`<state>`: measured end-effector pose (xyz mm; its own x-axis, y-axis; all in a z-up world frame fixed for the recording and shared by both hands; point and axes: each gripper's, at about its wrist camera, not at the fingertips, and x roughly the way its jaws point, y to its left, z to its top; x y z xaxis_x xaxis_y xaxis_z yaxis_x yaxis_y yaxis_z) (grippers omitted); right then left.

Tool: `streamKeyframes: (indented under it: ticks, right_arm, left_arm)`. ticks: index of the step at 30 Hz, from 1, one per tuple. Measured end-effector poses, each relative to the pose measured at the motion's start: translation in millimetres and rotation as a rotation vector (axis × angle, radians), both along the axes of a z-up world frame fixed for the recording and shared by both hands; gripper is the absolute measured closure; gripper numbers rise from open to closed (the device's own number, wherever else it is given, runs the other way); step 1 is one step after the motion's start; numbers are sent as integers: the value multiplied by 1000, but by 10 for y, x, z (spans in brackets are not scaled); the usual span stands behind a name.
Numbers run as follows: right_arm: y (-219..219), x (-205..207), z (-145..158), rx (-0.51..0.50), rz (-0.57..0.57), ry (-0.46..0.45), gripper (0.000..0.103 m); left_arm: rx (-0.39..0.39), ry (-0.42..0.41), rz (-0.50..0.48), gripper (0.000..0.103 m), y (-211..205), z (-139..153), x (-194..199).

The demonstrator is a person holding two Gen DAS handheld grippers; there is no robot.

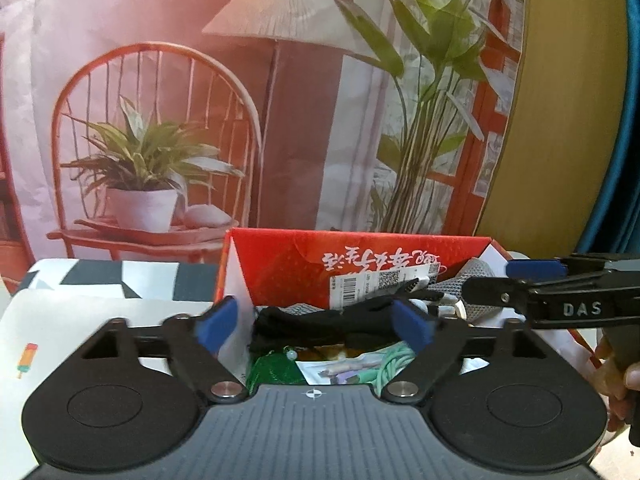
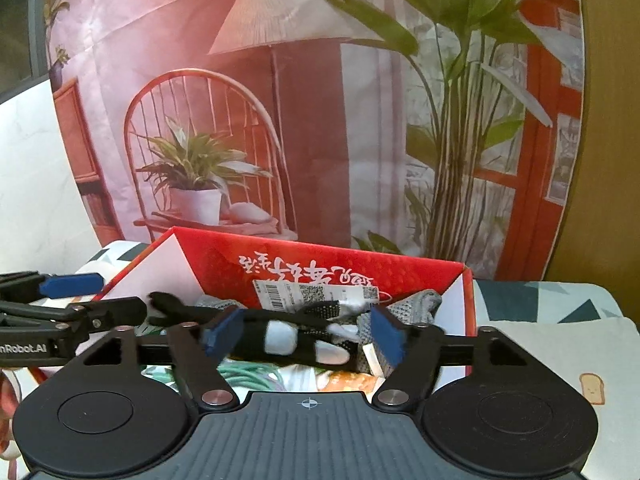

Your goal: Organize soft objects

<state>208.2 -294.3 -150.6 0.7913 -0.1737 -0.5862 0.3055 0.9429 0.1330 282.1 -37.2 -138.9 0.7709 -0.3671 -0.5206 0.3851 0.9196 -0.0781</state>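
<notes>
Your left gripper (image 1: 316, 326) and your right gripper (image 2: 306, 336) both stand wide open above the red box (image 1: 280, 268), and they hold nothing. The black soft item (image 1: 320, 322) lies inside the box on the pile, between the blue pads but not pressed by them. Under it you have a green cable (image 1: 394, 364) and a green pouch (image 1: 274, 372); a grey knitted cloth (image 2: 416, 304) lies against the back wall near a barcode label (image 2: 316, 294). Only the right view shows the white patches (image 2: 282, 338) on the black item. Only the left view shows your hand (image 1: 618, 376) on the right handle.
</notes>
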Motion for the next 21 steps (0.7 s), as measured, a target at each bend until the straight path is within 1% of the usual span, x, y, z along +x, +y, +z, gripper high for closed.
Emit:
streamKeyframes:
  ticks: [1,3,4,6,11,17,21]
  right_arm:
    - [9,-24,19,1,-2,-2,25]
    - [33,-89,56,0,-8,-9,12]
    - [44,-121,81,-1,-8,-13,10]
    - [67,-192,128,-6,-15,-20,0]
    - [107,-364,236,4,-47,-27,0]
    - [201,-579,389,-22,-83,-46,0]
    - [277,-724,505,-35,-87,-70,0]
  left_arm:
    - [-5,-47,20,6,6,23,-33]
    - [8,-64,30,3,8,78,-112]
    - [14,-72,38,1,8,105,-153]
    - [22,-88,59,0,22,162,-240]
    - [14,-89,109,0,65,308,-440]
    - [4,-106,148,0,115,487,-685]
    - [19,-122,172,0,121,595,-854]
